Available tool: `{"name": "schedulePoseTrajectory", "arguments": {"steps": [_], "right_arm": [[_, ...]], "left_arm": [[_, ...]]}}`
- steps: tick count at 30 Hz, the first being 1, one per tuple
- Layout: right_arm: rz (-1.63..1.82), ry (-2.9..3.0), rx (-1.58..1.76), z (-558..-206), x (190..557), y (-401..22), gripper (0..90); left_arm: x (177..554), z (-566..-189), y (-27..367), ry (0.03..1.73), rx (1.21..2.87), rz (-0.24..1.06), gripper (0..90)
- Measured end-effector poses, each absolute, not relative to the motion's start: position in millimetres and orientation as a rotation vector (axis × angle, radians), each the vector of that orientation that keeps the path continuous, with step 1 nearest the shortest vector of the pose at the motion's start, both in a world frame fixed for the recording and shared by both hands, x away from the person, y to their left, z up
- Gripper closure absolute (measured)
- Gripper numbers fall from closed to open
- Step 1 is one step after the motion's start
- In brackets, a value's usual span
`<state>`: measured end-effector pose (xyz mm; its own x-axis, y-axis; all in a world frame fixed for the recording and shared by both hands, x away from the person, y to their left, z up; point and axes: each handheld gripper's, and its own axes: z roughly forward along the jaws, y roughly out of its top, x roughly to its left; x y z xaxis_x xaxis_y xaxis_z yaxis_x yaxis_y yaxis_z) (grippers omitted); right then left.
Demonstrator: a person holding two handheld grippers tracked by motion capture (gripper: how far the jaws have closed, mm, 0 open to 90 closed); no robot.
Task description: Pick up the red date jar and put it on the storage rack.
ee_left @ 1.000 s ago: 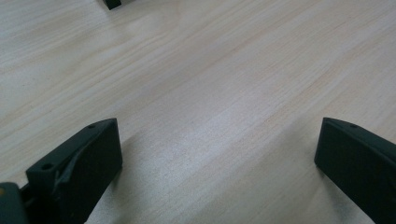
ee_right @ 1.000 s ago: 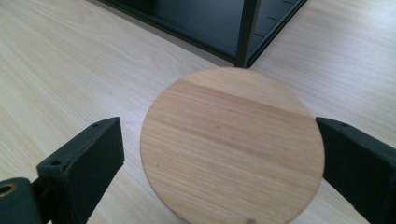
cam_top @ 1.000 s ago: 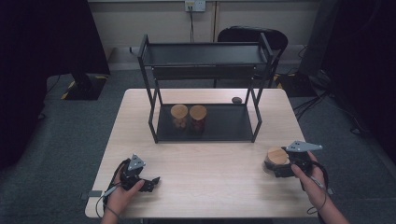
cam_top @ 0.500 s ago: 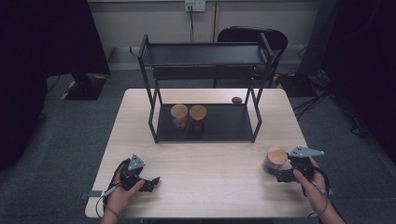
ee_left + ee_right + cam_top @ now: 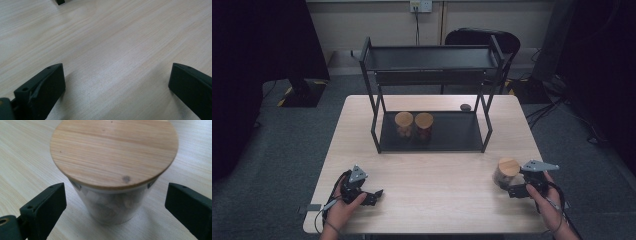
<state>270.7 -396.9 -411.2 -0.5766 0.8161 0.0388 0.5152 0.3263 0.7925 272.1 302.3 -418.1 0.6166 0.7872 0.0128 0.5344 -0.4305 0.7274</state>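
A clear jar with a round wooden lid (image 5: 507,170) stands upright on the table at the front right. My right gripper (image 5: 516,186) is just in front of it and to its right, open. In the right gripper view the jar (image 5: 113,152) stands ahead of my right gripper (image 5: 115,205), whose wide-spread jaws are off its sides. At the front left my left gripper (image 5: 373,196) rests low over the table. In the left gripper view it (image 5: 115,82) is open over bare wood.
A black two-level rack (image 5: 432,57) stands at the back middle of the wooden table (image 5: 437,200). Two more wooden-lidded jars (image 5: 403,124) (image 5: 424,125) sit side by side on its lower shelf. A small dark object (image 5: 465,107) lies beside the rack's right rear leg.
My right gripper has drawn back a little from the jar toward the front right edge. The jar and the left gripper have stayed put.
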Motion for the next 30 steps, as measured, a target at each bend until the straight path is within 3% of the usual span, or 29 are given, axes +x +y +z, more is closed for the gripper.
{"name": "schedulePoseTrajectory", "arguments": {"steps": [30], "right_arm": [[1.111,2.245,1.169,-419.2,266.3,-402.9,2.4]], "left_arm": [[272.1,-418.0,302.3,1.033,2.138,0.462,0.4]]}}
